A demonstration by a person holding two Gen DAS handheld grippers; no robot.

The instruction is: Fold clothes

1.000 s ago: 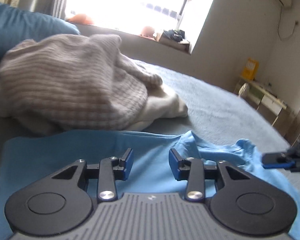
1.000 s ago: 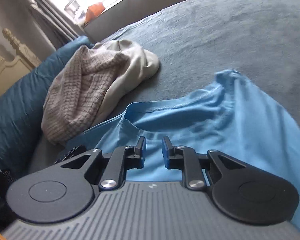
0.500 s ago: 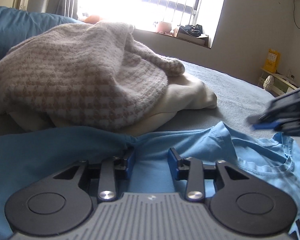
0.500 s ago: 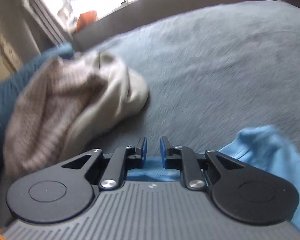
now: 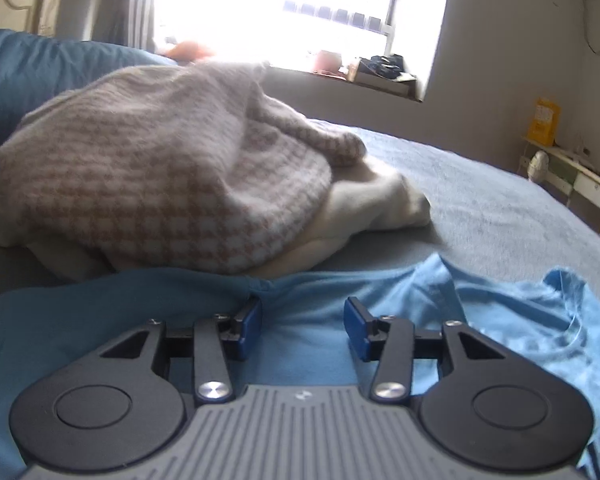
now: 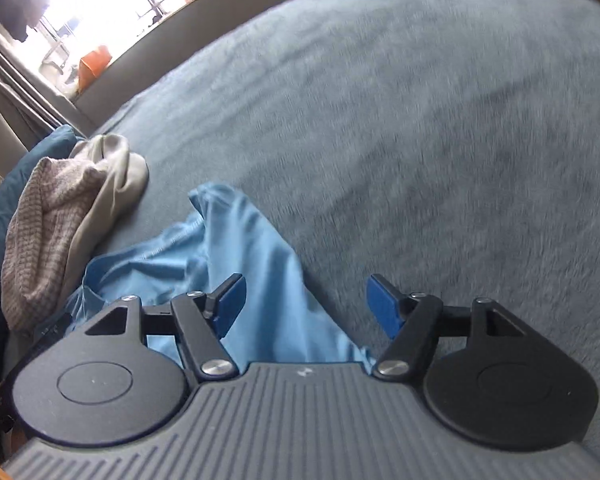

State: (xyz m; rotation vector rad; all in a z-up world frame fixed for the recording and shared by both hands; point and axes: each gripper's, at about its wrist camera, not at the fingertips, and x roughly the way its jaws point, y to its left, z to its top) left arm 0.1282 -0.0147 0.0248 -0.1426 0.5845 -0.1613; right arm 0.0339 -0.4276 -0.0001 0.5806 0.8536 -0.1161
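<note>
- The left gripper hangs low over the light blue T-shirt, its blue-padded fingers spread apart with nothing between them; blue cloth shows in the gap and under both pads, though whether the pads touch it cannot be told.
- In the left wrist view the shirt runs across the bottom of the frame, smoother at the left and rumpled at the right, where a curved seam like a neckline shows.
- Just beyond the shirt's far edge sits a heap of clothes: a beige houndstooth knit on top of a cream garment, the heap touching or overlapping the blue cloth.
- Everything lies on a grey-blue bedspread; a teal pillow lies behind the heap at the left.
- At the far right a yellow box stands on a shelf by the wall; its printing is too small to read.
- The right gripper is also wide open and holds nothing.
- In the right wrist view the shirt lies under the left finger and stretches away to the left; the right finger is over bare bedspread.
- The knit and cream heap lies left of the shirt, against the pillow.
- A small pale logo sits on each gripper body, unreadable.
</note>
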